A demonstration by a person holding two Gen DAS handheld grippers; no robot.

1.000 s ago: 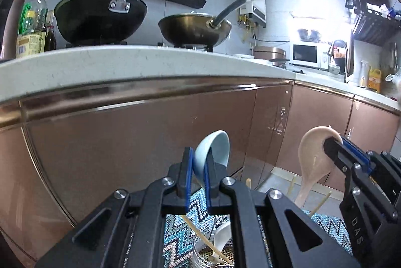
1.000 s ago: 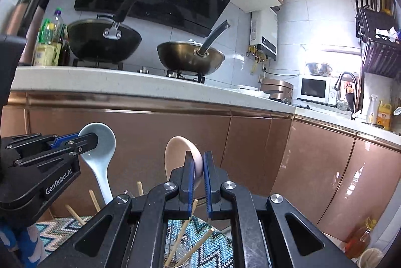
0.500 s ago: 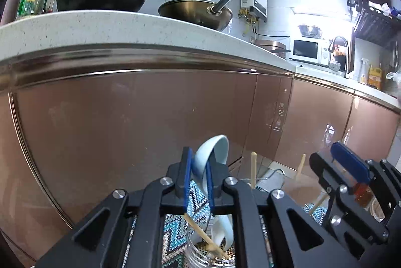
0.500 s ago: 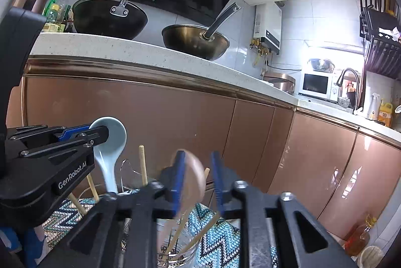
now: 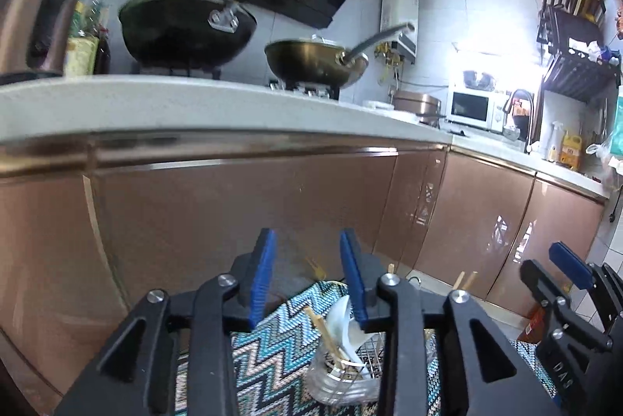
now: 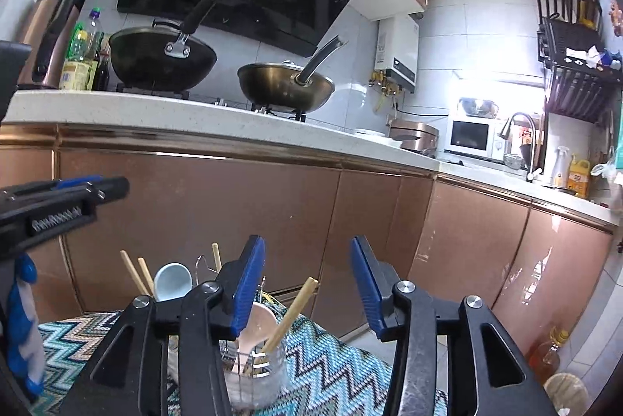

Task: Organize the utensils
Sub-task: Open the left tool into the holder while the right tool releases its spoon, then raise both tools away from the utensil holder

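Left gripper (image 5: pixel 308 277): jaws have just been opening, now parted moderately, nothing between them; the pale blue ceramic soup spoon (image 6: pixel 172 281) it served stands at 9 o'clock of the right view, bowl end up, long axis near upright, handle down in a clear glass jar (image 5: pixel 338 379) on the zigzag-patterned blue and tan mat (image 5: pixel 272 338). Beside it, thin bamboo chopsticks (image 6: pixel 134 270) lean toward 11 o'clock. Centre: a second clear jar (image 6: pixel 259 373) holds the pale pink ceramic spoon (image 6: pixel 255 328), bowl up, axis tipped slightly toward 1 o'clock, with a chopstick (image 6: pixel 292 312) slanting to 1 o'clock. Right gripper (image 6: pixel 307 283): jaws also just been opening, about half spread, empty, the pink spoon below and clear of the blue pads. Step in hand looks like release and retreat. To do it well: back both grippers straight away without clipping the leaning sticks or jar rims, which would tip easily.
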